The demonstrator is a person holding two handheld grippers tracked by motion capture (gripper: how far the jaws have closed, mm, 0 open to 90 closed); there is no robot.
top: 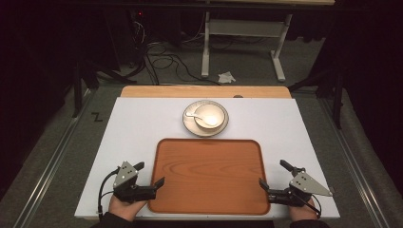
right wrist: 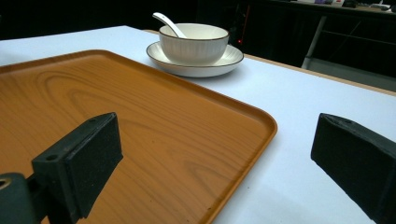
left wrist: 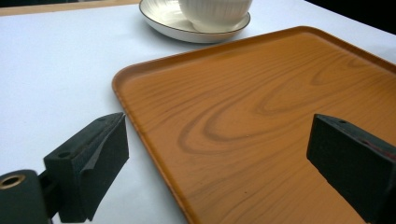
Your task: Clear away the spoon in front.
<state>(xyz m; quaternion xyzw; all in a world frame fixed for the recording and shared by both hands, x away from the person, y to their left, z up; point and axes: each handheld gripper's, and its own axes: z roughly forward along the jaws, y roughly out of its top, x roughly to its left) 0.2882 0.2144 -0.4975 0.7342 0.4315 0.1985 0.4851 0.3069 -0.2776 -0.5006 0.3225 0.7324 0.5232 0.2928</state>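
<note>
A brown wooden tray (top: pixel 209 173) lies on the white table top (top: pixel 133 128) near its front edge. Behind it stands a white bowl (top: pixel 209 115) on a white plate (top: pixel 190 124), with a white spoon (top: pixel 194 114) resting in the bowl. My left gripper (top: pixel 148 175) hovers open at the tray's left rim (left wrist: pixel 122 93), one jaw over the table, one over the tray. My right gripper (top: pixel 274 174) is open at the tray's right rim (right wrist: pixel 261 135), straddling it the same way. Nothing is between either pair of jaws except the rim below. The bowl (right wrist: pixel 194 43) and spoon (right wrist: pixel 164 21) stand beyond the tray's far corner; the left gripper view shows the plate (left wrist: pixel 168 22).
A wooden strip (top: pixel 204 91) runs along the table's far edge. Beyond it on the grey floor stand a white desk frame (top: pixel 242 42), loose cables (top: pixel 166 59) and a crumpled paper (top: pixel 226 76). Metal rails (top: pixel 52 161) flank the table.
</note>
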